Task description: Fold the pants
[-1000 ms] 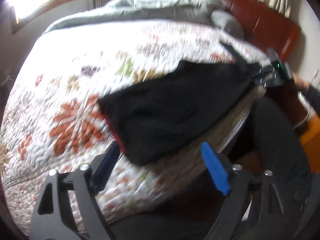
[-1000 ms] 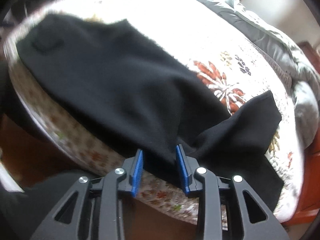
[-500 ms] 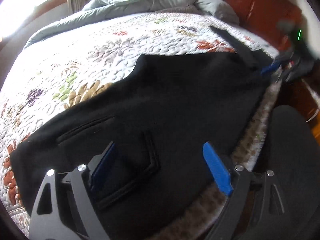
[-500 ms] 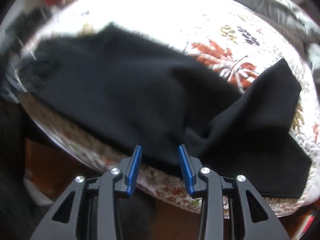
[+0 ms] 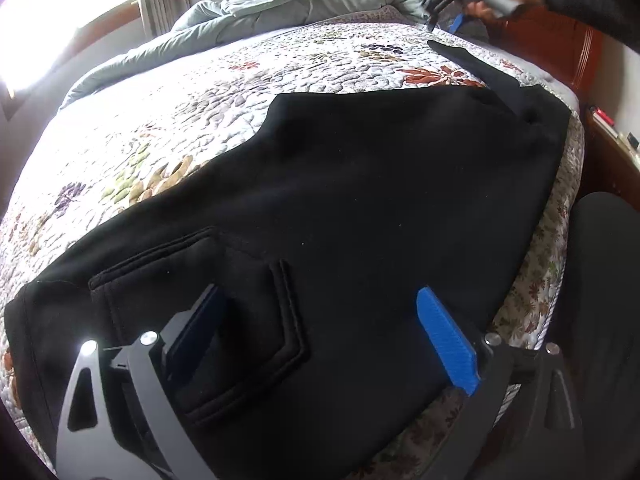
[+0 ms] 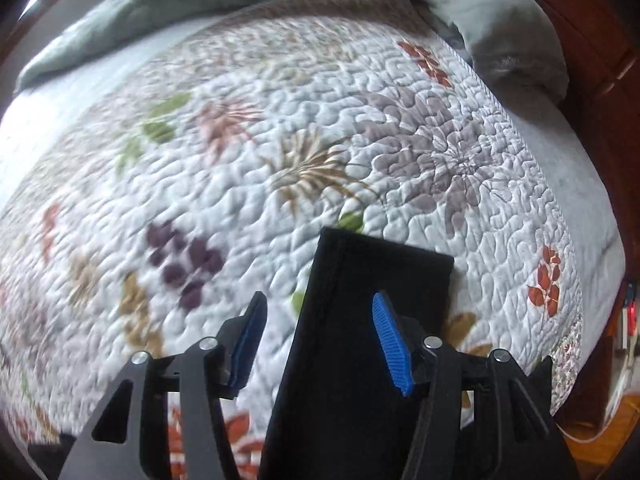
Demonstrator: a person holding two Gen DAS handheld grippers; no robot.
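A: Where are the pants [image 5: 360, 200]?
B: Flat on the quilted bed [image 5: 180, 128], near its edge.
A: And the tools?
B: Left tool [image 5: 320, 336] spread wide over the pocket [image 5: 192, 308]; right tool [image 6: 316, 340] spread apart above a pant leg [image 6: 376, 280].

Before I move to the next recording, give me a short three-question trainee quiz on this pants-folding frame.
1. True or false: the left gripper is clamped shut on the black pants.
2. Multiple choice: in the right wrist view, what lies below and between the fingers of the right gripper? A) a grey pillow B) a pant leg end C) a folded towel
3. Fill in: the pants lie spread on a floral ______.

Key
1. False: its jaws are wide open over the pocket area.
2. B: the leg's hem end lies flat on the bed, jaws open.
3. quilt
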